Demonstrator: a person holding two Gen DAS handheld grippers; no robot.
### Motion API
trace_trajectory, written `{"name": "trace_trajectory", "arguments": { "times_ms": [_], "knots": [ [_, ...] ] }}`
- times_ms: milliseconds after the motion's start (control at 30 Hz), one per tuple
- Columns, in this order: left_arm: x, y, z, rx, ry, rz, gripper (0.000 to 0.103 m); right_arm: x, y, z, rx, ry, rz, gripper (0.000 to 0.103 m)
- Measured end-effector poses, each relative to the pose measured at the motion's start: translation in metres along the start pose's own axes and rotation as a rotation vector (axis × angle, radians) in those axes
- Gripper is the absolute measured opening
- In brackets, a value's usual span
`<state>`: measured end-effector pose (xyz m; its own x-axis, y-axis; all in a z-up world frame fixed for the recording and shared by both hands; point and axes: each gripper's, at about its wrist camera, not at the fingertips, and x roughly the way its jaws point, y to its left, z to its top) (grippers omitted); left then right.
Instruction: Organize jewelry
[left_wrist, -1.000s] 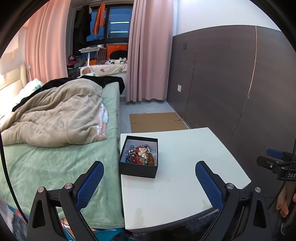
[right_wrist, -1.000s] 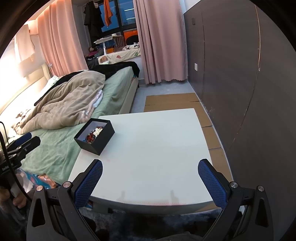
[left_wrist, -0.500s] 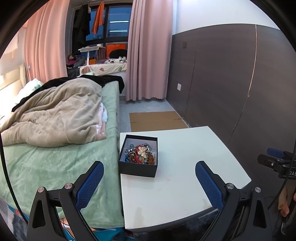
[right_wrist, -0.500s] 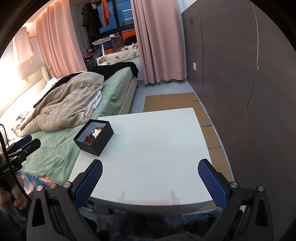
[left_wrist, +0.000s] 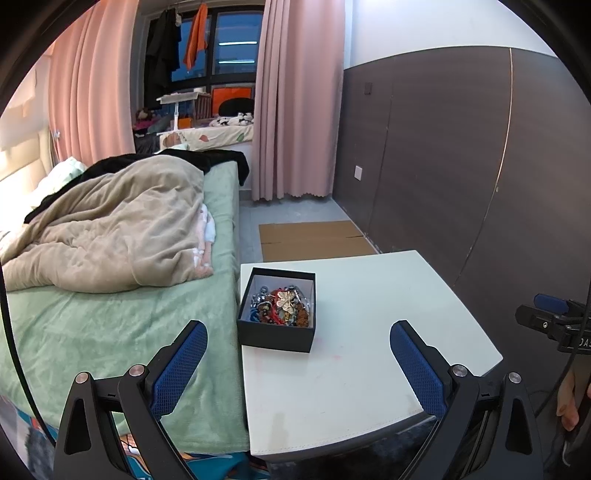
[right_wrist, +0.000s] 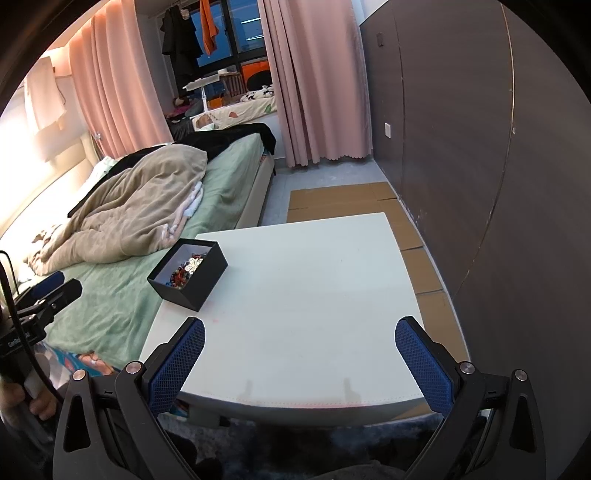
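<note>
Both held wide and empty, left gripper (left_wrist: 298, 338) and right gripper (right_wrist: 300, 336), with black jewelry box (right_wrist: 187, 272) at ten o'clock on the white table (right_wrist: 314, 295), beside the bed (right_wrist: 122, 291).

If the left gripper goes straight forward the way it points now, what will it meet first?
Most likely the black jewelry box near the bed-side edge of the white table. The left gripper is open and empty, and the box sits between its fingers' line ahead. Depth is unclear; it may pass above it.
</note>
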<state>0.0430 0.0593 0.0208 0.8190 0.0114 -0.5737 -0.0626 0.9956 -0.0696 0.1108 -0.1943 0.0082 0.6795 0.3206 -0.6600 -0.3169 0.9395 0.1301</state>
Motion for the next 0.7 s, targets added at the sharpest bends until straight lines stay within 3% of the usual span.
{"name": "trace_trajectory", "arguments": {
  "times_ms": [700],
  "knots": [
    [-0.0023,0.0012,0.0006,0.005,-0.007,0.003,0.099,-0.0001,-0.0004,-0.0004,0.007,0.003,0.005,0.103]
  ]
}}
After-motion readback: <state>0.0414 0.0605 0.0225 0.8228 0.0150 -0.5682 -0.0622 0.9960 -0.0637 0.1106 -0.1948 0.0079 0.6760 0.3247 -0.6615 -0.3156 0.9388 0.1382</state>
